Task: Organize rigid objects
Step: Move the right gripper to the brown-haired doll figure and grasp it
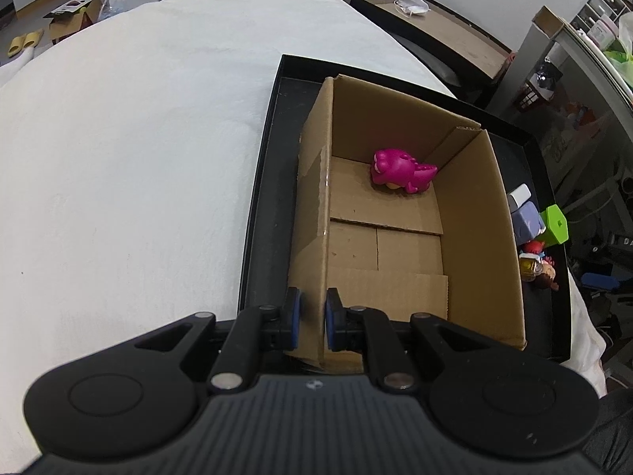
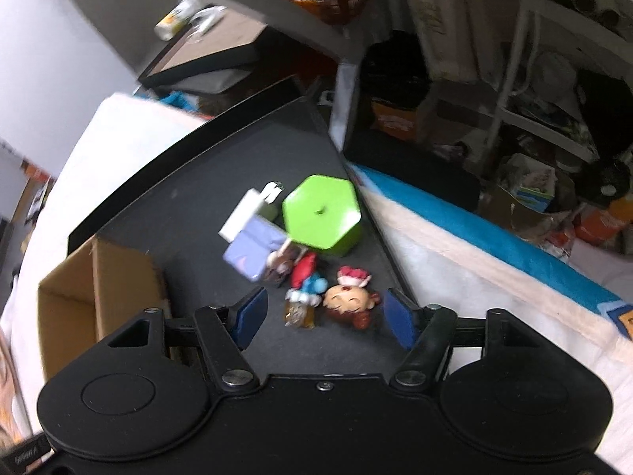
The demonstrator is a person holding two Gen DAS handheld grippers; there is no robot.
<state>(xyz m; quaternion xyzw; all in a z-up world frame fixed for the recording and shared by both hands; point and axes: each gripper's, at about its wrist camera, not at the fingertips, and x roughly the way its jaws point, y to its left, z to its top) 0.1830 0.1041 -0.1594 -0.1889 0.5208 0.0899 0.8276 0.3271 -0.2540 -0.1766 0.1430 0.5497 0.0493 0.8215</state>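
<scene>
The cardboard box (image 1: 467,213) stood open inside a black tray (image 1: 261,182), and a pink dinosaur toy (image 1: 401,172) lay in its far corner. The left gripper (image 1: 313,316) had its jaws pinching the box's near left wall, one blue pad on each side of it. Beside the box, on the tray's bare floor, sat a green hexagonal container (image 2: 322,213), a lilac and white box (image 2: 253,245), a red and blue figurine (image 2: 306,281) and a doll with a smiling face (image 2: 350,301). The right gripper (image 2: 322,318) hung over the last two, jaws spread and touching neither. The tray rested on a white surface (image 1: 130,138).
</scene>
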